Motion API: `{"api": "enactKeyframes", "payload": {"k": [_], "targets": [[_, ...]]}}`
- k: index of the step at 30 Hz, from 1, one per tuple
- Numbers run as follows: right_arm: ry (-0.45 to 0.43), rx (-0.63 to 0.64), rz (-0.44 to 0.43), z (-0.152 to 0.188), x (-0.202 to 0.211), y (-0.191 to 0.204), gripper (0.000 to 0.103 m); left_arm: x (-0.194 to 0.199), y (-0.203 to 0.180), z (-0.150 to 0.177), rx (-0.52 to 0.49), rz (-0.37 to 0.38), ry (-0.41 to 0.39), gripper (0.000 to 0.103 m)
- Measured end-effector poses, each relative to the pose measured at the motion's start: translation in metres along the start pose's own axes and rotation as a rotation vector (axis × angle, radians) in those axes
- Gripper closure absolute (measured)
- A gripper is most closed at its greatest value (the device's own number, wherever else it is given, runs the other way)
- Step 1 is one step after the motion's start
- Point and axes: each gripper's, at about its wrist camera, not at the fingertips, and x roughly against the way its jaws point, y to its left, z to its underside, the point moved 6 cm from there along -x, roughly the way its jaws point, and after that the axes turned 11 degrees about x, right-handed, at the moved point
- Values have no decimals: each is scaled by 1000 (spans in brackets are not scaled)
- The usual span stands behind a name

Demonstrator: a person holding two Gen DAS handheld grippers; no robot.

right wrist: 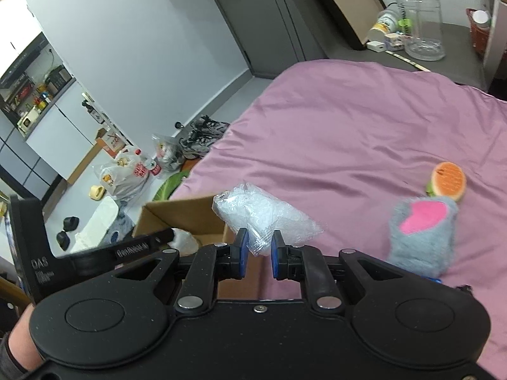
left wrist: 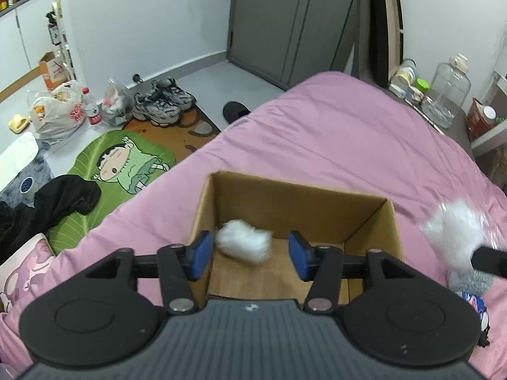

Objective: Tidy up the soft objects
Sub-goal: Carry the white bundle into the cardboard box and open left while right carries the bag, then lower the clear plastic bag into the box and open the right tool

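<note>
An open cardboard box [left wrist: 374, 218] stands on the pink bed. My left gripper [left wrist: 250, 255] is open over the box, and a white fluffy ball [left wrist: 245, 243] sits between its blue pads, blurred and free of them. My right gripper [right wrist: 259, 251] is shut on a clear plastic bag of white stuffing [right wrist: 266, 215], held just right of the box [right wrist: 177, 212]; the bag also shows in the left wrist view [left wrist: 456, 231]. A grey plush with a pink patch [right wrist: 423, 234] and an orange burger-shaped toy [right wrist: 448, 182] lie on the bed at the right.
The pink bedsheet [left wrist: 332, 139] spreads beyond the box. On the floor at the left are shoes [left wrist: 164, 101], plastic bags [left wrist: 60, 107], a green cartoon mat [left wrist: 126, 164] and black clothes [left wrist: 60, 199]. A large clear jug [right wrist: 423, 22] and small items stand on a ledge at the bed's head.
</note>
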Motion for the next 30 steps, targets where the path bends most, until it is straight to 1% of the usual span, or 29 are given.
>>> {"api": "enactKeyframes", "payload": {"k": [5, 9, 12, 14, 15, 23, 28, 29, 30], "targets": [[-11, -5, -13, -6, -7, 6, 88, 3, 2, -1, 12, 22, 5, 49], [-25, 4, -25, -10, -10, 13, 88, 13, 4, -3, 26, 34, 4, 49], [-34, 17, -35, -12, -10, 19, 88, 23, 3, -6, 26, 43, -13, 45], [-39, 14, -43, -14, -11, 21, 88, 27, 5, -6, 27, 33, -23, 39], [-41, 14, -46, -14, -12, 23, 88, 28, 6, -6, 27, 23, -25, 39], [-41, 27, -100, -16, -26, 46, 88, 44, 23, -13, 51, 12, -41, 38], [-9, 32, -118, -11, -38, 59, 88, 51, 36, -13, 70, -4, -41, 38], [0, 35, -118, -9, -40, 61, 88, 53, 38, -14, 72, -5, -42, 38], [6, 41, -114, -8, -42, 63, 84, 54, 40, -14, 74, -7, -43, 38]]}}
